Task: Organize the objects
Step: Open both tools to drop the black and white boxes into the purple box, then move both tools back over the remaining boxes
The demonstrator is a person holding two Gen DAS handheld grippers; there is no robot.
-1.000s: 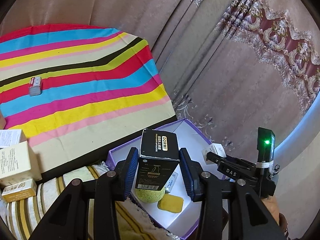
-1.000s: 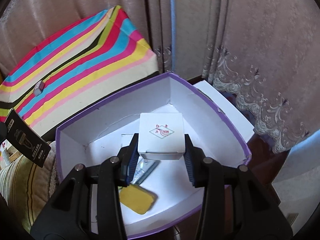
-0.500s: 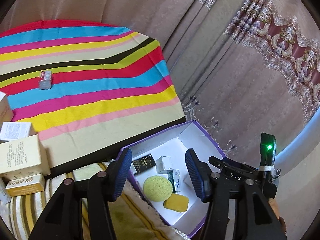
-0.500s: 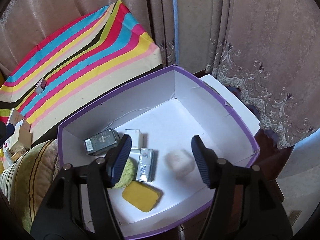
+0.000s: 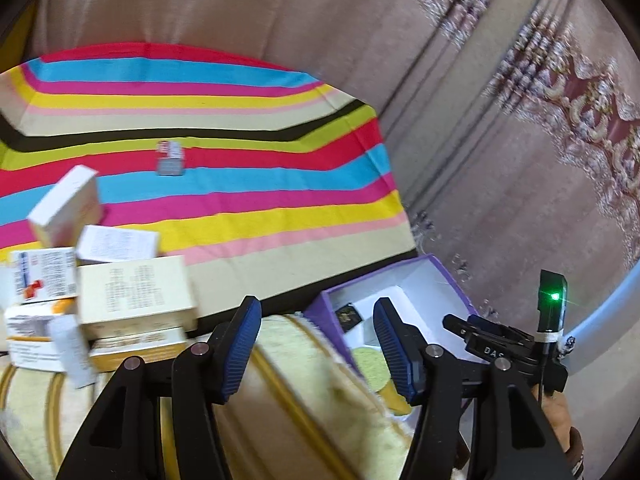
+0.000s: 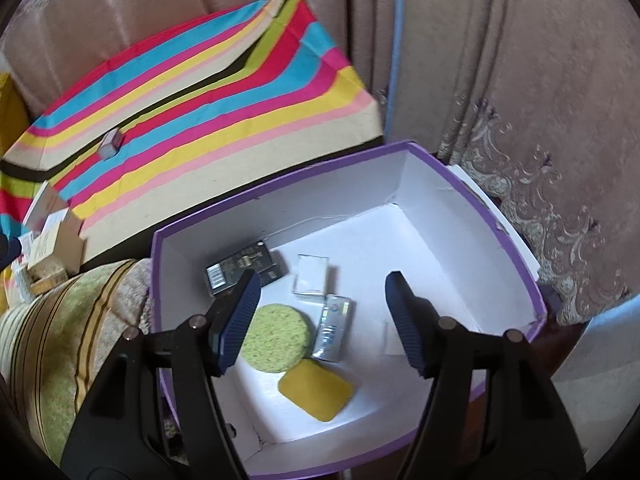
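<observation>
The purple box (image 6: 516,240) sits directly under the right claw (image 6: 324,320), wide open and empty, with a black carton (image 6: 240,270), 2 sponges and small packets already inside. The left claw (image 5: 316,352), also wide open and empty, is nearer the pile of cartons (image 5: 132,296) up-left of it on the striped cover (image 5: 240,200). The blurred largest carton seems to lie flat, long axis crosswise.

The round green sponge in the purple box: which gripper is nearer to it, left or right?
Right. The right gripper hangs open directly over the purple box, beside the green sponge. The left gripper, also open, is outside the box, over the cushion.
</observation>
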